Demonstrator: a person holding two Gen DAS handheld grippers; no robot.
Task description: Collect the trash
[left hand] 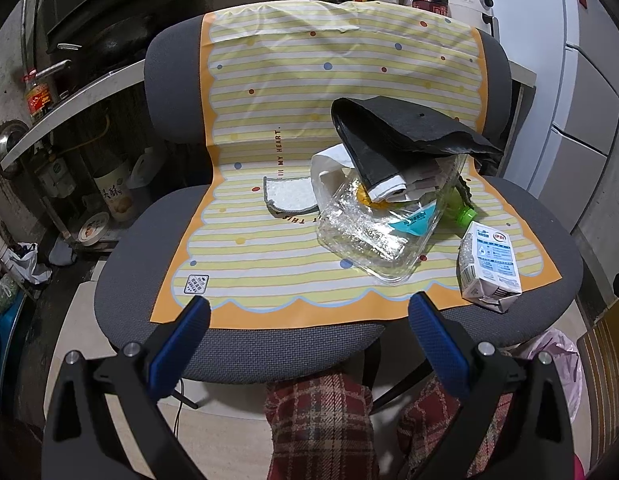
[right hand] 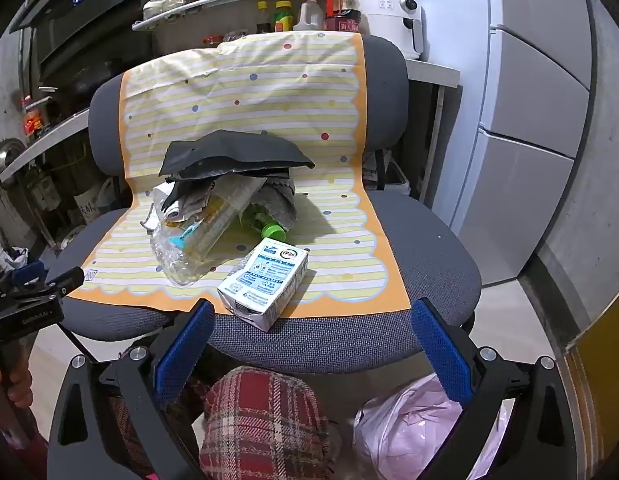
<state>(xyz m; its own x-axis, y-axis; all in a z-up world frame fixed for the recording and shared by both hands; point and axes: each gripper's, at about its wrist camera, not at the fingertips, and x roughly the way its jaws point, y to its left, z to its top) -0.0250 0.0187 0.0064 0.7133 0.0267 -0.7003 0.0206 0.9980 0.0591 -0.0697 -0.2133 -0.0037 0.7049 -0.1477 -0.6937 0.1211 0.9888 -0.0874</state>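
Observation:
A grey office chair [left hand: 269, 352] carries a yellow striped mat [left hand: 269, 240] with a heap of trash. A white and blue milk carton [left hand: 491, 266] [right hand: 265, 282] lies at the mat's front right. Behind it sit a clear crumpled plastic box [left hand: 373, 236] [right hand: 189, 240], a green-capped bottle [left hand: 463, 212] [right hand: 271, 230], crumpled paper and a black sheet [left hand: 405, 128] [right hand: 233, 154] on top. A small white pad [left hand: 289, 194] lies left of the heap. My left gripper [left hand: 309, 310] hangs open before the chair's front edge. My right gripper [right hand: 313, 314] is open, just short of the carton.
A pink plastic bag [right hand: 409, 428] lies on the floor at lower right. Plaid-clad knees [right hand: 265, 416] are under the chair's front edge. A counter with bottles [right hand: 309, 12] and a white appliance [right hand: 393, 12] stands behind the chair, and a white fridge [right hand: 529, 100] stands to the right.

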